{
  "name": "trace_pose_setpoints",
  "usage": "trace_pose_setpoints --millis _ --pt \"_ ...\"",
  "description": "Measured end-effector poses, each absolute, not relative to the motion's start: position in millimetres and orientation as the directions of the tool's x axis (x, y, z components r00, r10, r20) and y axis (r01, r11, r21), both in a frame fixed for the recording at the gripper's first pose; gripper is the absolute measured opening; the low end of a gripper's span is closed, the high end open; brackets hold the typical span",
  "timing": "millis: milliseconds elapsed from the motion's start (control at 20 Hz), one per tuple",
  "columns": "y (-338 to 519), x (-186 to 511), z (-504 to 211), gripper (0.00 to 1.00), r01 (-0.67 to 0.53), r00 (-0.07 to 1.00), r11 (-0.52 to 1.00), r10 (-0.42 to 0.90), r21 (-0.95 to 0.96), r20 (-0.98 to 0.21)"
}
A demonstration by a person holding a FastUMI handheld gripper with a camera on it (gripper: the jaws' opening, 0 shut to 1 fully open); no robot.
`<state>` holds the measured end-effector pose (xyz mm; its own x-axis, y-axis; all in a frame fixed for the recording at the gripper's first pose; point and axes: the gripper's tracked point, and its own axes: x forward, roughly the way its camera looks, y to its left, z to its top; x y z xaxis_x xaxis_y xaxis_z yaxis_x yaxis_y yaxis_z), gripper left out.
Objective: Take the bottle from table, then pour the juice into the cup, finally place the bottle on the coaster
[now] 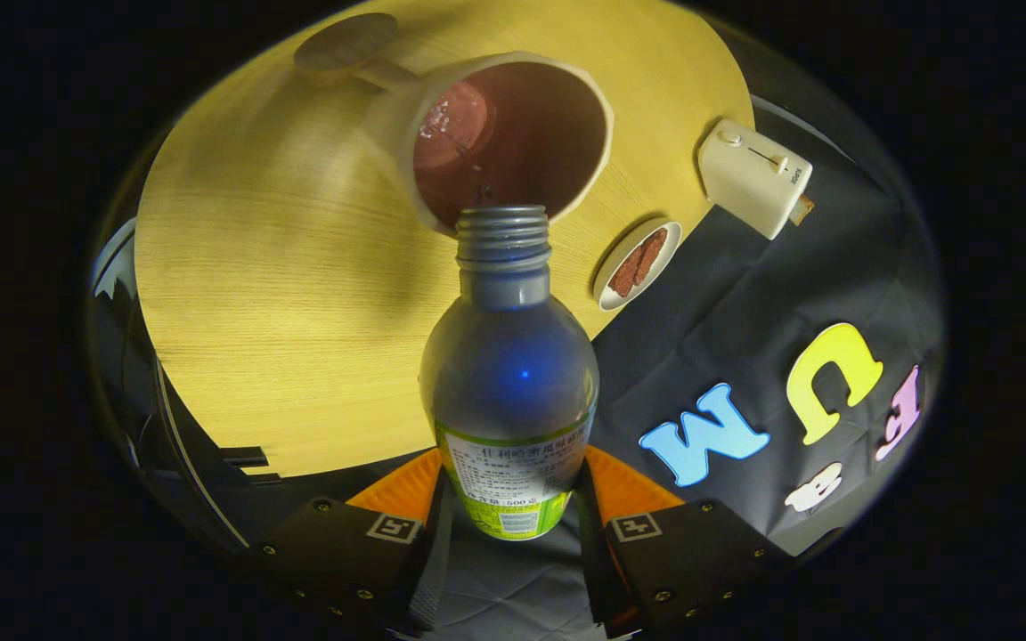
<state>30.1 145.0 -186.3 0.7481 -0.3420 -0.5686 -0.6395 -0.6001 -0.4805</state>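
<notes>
- The place was a staged booth dressed as a breakfast table, with black cloth point(745, 294) hung as its wall beyond the fingers.
- A round wooden table point(255, 294) carried a toaster point(753, 176) and a small plate point(637, 263) of toast, well ahead of the fingers.

the gripper point(513, 534) clamps the bottle point(510, 383), its mouth touching the cup point(513, 133) rim. bare table point(255, 294) lies open beside the cup; a plate point(638, 263) and toaster point(753, 178) crowd the other side.
</notes>
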Motion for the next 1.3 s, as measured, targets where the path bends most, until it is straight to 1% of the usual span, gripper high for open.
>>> trace_pose_setpoints --millis 450,800,1000,1300 --pt "139.9 31.6 -181.9 0.63 -0.646 0.751 -0.558 -0.341 -0.521 -0.566" --pt "142.2 19.9 -199.1 0.63 -0.68 0.723 -0.466 -0.297 -0.566 -0.624" --pt "136.7 13.4 -207.8 0.63 -0.716 0.693 -0.362 -0.274 -0.596 -0.666" --pt "126.0 4.3 -229.4 0.63 -0.767 0.64 -0.117 -0.213 -0.631 -0.738"
